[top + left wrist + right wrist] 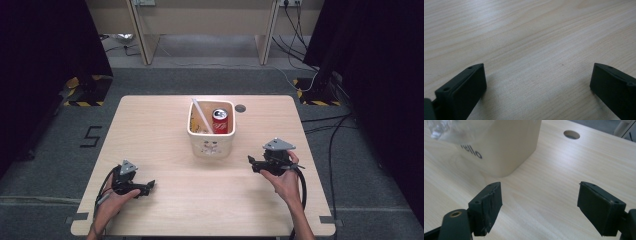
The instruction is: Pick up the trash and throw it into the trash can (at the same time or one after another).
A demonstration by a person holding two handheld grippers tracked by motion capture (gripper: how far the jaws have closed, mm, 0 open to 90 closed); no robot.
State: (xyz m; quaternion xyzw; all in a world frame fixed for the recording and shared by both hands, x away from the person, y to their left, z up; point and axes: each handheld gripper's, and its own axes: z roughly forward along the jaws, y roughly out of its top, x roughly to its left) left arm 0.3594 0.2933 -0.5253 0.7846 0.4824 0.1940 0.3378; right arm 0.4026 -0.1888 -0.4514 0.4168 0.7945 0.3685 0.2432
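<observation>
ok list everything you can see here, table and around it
table: 1, light wood, centre, with a round hole near its far edge
bin: 1, cream, far middle of table, dark lettering on its side
can: 1, red, upright in bin
straw: 1, white, leaning in bin
desk: 1, beige, beyond table
curtains: 2, black, both sides
hazard tape: yellow-black, on the floor at both far corners
left gripper: 1, black, near left, open
right gripper: 1, black, near right, open, beside bin
hands: 2, holding grippers
</observation>
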